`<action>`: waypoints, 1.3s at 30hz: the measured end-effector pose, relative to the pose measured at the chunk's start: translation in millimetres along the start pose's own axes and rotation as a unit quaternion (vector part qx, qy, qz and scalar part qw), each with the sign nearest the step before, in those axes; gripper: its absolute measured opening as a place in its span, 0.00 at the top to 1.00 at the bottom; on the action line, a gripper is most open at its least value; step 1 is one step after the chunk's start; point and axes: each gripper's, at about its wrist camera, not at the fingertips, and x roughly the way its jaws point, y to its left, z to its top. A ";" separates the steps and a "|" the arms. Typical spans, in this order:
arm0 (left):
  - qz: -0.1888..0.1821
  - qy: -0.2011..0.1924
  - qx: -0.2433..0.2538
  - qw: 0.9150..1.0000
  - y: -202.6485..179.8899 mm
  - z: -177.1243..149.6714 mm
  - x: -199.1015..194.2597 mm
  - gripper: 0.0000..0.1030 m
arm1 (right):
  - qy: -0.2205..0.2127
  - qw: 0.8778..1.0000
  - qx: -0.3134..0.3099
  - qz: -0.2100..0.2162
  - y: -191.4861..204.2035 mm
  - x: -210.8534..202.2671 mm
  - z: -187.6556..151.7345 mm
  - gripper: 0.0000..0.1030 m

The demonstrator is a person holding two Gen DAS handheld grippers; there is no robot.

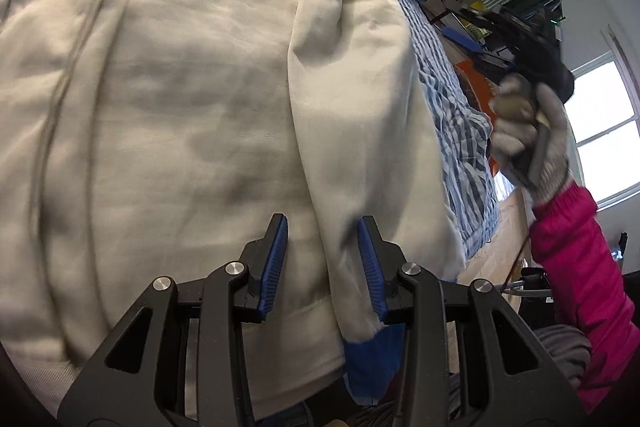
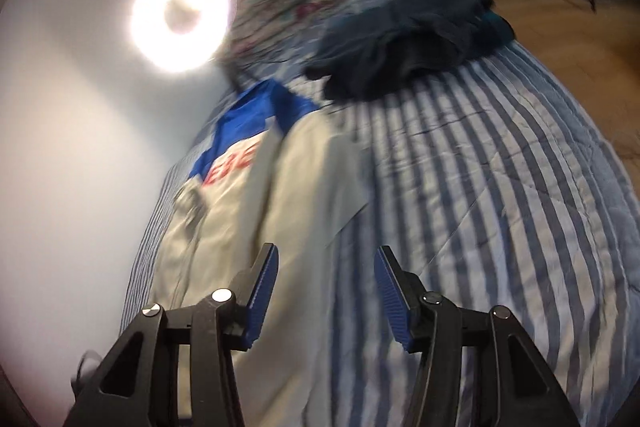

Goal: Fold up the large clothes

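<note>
A cream sweatshirt (image 1: 180,107) with blue trim and red lettering near the collar lies spread on the striped bedspread (image 2: 500,207), and one sleeve (image 1: 360,131) already rests folded lengthwise over the body, so the work looks to be in the middle of the fold, between one sleeve turn and the next grab. The left gripper (image 1: 322,259) hovers low over the sleeve's lower end, its blue ribbed pads spread apart with cloth visible between them but nothing pinched; the blue cuff (image 1: 372,359) shows just below its right finger. The right gripper (image 2: 326,291) is raised above the bed, jaws wide and empty, and in the left wrist view its gloved hand (image 1: 528,135) sits well off to the side of the garment. My judgement is that the next move calls for both tools to come down on an edge (the hem or the far side, I cannot tell which) and close on the fabric. The sweatshirt reads as thick, soft fleece with gentle wrinkles and a raised seam; the bedspread is thinner, crinkled cotton. A dark garment pile (image 2: 408,39) sits further up the bed, well apart.
</note>
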 end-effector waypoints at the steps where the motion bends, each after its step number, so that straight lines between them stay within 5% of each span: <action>1: -0.002 0.003 0.003 1.000 0.0 1.7 2.3 0.79 | 0.001 1.000 0.010 0.001 -8.2 7.1 4.1 0.49; 4: 0.010 -0.004 0.026 1.000 -6.0 2.6 4.6 0.97 | 0.007 0.999 0.036 0.014 -25.8 32.7 14.1 0.49; 16: 0.082 -0.035 0.058 0.994 -1.7 -23.7 -19.7 0.99 | 0.017 0.993 0.085 0.079 -42.6 112.3 36.4 0.49; 17: 0.084 -0.037 0.061 0.994 -3.1 -25.0 -19.3 0.99 | 0.022 0.994 0.075 0.081 -37.2 118.4 37.5 0.52; 19: 0.082 -0.037 0.064 0.994 -4.1 -24.9 -19.4 1.00 | 0.031 0.994 0.065 0.087 -29.5 124.1 39.4 0.85; 23: 0.064 -0.038 0.055 0.996 -5.3 -28.5 -24.2 1.00 | 0.021 0.998 0.013 0.057 0.4 104.8 53.7 0.95; 28: 0.061 -0.040 0.057 0.996 -16.3 -25.9 -14.3 1.00 | 0.005 0.991 -0.103 -0.088 42.3 75.9 84.9 0.97; 31: 0.068 -0.035 0.060 0.995 -18.6 -27.1 -7.0 1.00 | 0.027 0.980 -0.144 -0.138 47.1 95.6 84.6 0.96; 33: 0.066 -0.032 0.058 0.996 -18.5 -27.1 -6.0 1.00 | 0.042 0.976 -0.145 -0.158 41.9 101.6 78.7 0.82; 35: 0.054 -0.030 0.050 0.997 -17.3 -24.9 -9.5 1.00 | 0.035 0.983 -0.121 -0.132 32.3 85.1 70.0 0.72; 39: 0.032 -0.030 0.045 0.998 -19.2 -23.9 -18.7 0.90 | 0.035 0.993 -0.090 -0.069 19.6 41.3 48.0 0.69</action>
